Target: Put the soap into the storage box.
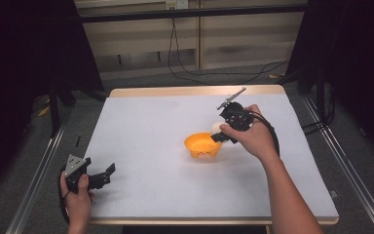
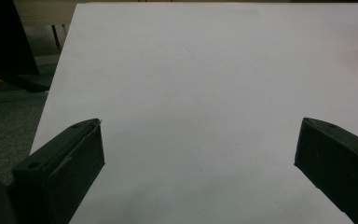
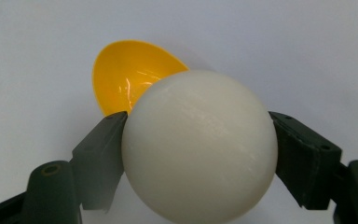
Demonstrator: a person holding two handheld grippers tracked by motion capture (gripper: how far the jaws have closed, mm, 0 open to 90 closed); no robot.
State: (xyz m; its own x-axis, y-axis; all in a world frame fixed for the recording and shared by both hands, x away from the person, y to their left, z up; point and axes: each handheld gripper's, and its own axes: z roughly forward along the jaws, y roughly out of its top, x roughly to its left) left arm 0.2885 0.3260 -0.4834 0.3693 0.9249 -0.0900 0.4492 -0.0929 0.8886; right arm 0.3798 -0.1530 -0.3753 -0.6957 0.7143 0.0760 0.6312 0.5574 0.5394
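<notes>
1. The right gripper (image 1: 219, 131) is clamping a smooth white ball (image 1: 216, 127) over the far rim of a glossy orange plastic bowl (image 1: 202, 145); its own view is showing both jaws pressing the ball's (image 3: 199, 147) sides.
2. The left gripper (image 1: 103, 176) is resting agape over the white table (image 1: 146, 126); no writing is legible.

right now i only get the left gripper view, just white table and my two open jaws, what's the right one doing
Observer: The right gripper is shut on a white ball, one jaw on each side.
Operator: over what
Observer: In the high view it is at the far right rim of an orange bowl near the table's middle.
Operator: anything in the bowl
Observer: The part of its inside seen in the right gripper view is bare.
</notes>
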